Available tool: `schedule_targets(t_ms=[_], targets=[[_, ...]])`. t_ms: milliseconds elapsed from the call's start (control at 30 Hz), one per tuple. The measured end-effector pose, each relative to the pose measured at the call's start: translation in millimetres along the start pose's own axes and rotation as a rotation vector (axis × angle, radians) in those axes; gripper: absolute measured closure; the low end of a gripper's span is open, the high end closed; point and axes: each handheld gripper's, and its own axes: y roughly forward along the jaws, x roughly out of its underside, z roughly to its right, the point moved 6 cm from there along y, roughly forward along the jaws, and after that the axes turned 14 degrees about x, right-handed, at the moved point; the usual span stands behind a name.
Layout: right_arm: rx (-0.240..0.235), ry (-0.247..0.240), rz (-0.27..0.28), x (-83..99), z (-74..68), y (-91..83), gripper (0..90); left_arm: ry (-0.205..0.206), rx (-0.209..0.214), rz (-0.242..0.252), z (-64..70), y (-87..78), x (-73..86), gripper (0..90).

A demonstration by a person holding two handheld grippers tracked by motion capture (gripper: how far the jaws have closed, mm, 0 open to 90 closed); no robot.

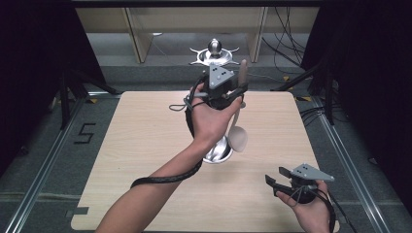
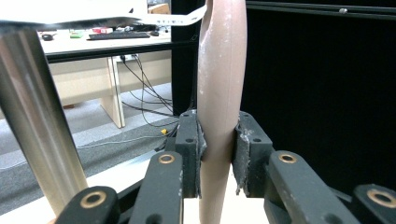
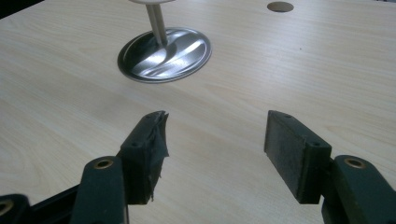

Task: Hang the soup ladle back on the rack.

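Left gripper (image 2: 218, 154) was clamped on a beige plastic spoon (image 2: 219, 84); right gripper (image 3: 215, 149) sat wide open, empty. Spoon could've slipped, handle's tapered.

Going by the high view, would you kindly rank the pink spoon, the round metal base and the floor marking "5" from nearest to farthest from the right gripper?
From the right gripper:
1. Round metal base, at the table's middle, up-left of it.
2. Pink spoon, just beyond, held upright by the left gripper.
3. Floor marking "5", far left, off the table.
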Motion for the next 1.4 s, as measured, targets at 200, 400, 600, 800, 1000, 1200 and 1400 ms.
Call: schedule_targets(t_ms=[200, 400, 600, 800, 1000, 1200, 1400], targets=[[-0.001, -0.001, -0.003, 0.3, -0.4, -0.1, 39.4, -0.004, 0.001, 0.003, -0.5, -1.4, 0.6, 73.4], [-0.006, 0.007, -0.011, 0.7, -1.4, -0.5, 39.4, -0.013, -0.003, 0.007, -4.7, -3.1, 2.9, 73.4], [-0.004, 0.004, -0.011, 0.6, -1.4, -0.5, 39.4, -0.024, -0.010, 0.010, -8.2, -4.7, 3.3, 73.5], [-0.007, -0.001, -0.020, 1.4, -1.4, -0.5, 39.4, -0.032, -0.023, 0.015, -13.3, -6.7, 4.3, 73.4], [-0.030, 0.021, -0.028, 1.6, -4.4, 0.5, 39.4, -0.032, -0.029, 0.018, -16.8, -8.8, 4.9, 73.4], [-0.017, 0.035, -0.047, 2.5, -5.0, -1.3, 39.3, -0.017, -0.022, 0.026, -17.5, -10.0, 5.6, 72.4], [-0.005, -0.001, -0.017, 1.9, -0.8, 0.3, 39.3, 0.055, -0.020, 0.016, -13.8, -20.4, 4.9, 64.1]])
